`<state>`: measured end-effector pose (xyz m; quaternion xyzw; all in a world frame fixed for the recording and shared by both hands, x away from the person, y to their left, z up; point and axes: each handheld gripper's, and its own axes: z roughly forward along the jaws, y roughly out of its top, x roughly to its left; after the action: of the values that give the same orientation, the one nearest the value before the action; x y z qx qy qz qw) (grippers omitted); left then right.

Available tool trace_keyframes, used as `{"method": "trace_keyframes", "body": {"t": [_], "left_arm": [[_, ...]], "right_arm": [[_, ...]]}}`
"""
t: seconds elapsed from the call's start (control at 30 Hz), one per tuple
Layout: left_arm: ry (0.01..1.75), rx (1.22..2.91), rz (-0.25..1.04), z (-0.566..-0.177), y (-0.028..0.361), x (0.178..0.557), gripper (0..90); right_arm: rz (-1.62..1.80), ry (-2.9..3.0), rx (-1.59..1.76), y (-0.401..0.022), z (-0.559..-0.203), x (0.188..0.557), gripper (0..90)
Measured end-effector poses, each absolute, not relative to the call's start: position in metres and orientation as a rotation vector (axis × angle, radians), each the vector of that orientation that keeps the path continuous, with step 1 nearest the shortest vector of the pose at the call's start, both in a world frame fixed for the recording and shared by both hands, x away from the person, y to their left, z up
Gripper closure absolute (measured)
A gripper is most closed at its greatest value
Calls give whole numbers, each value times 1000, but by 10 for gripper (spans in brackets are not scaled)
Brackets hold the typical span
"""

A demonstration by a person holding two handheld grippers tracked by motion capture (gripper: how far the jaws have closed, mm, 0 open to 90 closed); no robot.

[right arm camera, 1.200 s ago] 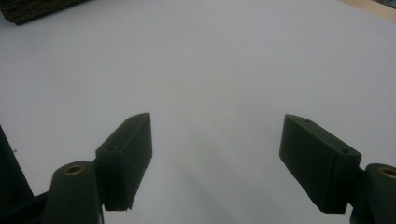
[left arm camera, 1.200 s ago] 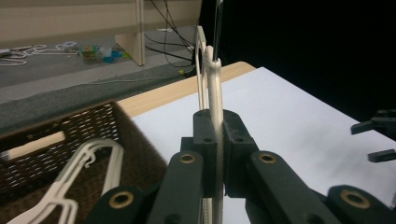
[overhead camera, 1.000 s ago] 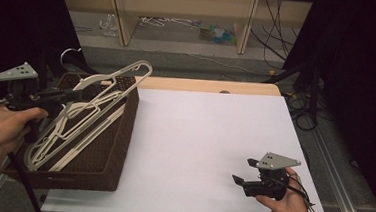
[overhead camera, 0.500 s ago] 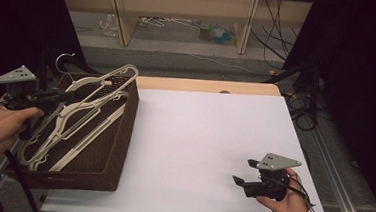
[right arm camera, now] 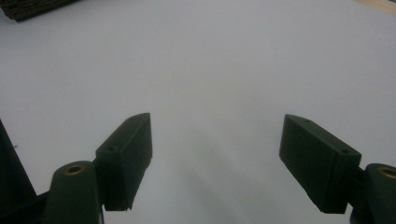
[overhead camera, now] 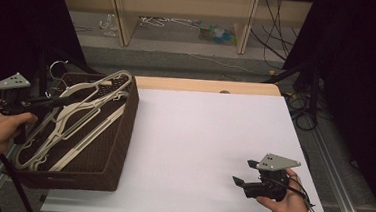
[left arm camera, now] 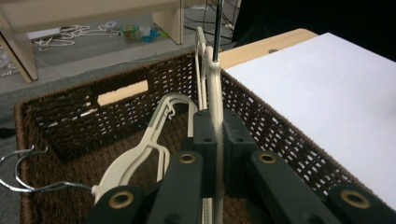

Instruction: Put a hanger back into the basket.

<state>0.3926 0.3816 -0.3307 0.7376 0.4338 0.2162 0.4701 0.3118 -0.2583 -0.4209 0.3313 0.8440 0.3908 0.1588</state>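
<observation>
A cream plastic hanger [left arm camera: 215, 79] is clamped edge-on by the left gripper [left arm camera: 215, 140], its long axis running toward the wicker basket's [overhead camera: 118, 146] far rim, wire hook [left arm camera: 217, 28] farthest; the right gripper [right arm camera: 217, 158] is held wide apart, holding nothing.

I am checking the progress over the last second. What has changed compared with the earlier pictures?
The left gripper, shut on a cream hanger, has moved left and a little lower over the brown basket, and the hanger went with it. The right gripper stayed open above the white table. The other hangers kept their places.
</observation>
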Motion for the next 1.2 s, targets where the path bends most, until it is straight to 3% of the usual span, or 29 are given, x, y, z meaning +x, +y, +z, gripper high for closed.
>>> {"method": "trace_keyframes", "body": {"t": [0.73, 1.1, 1.2], "left_arm": [[1216, 1895, 442, -387, 376, 415, 850], [1339, 1958, 540, -409, 383, 418, 793], [1354, 2025, 629, -410, 386, 418, 754]], "right_arm": [[1110, 2409, 939, -260, -421, 313, 267], [1131, 2387, 929, -259, -422, 313, 263], [1136, 2386, 929, -259, -421, 313, 263]]}}
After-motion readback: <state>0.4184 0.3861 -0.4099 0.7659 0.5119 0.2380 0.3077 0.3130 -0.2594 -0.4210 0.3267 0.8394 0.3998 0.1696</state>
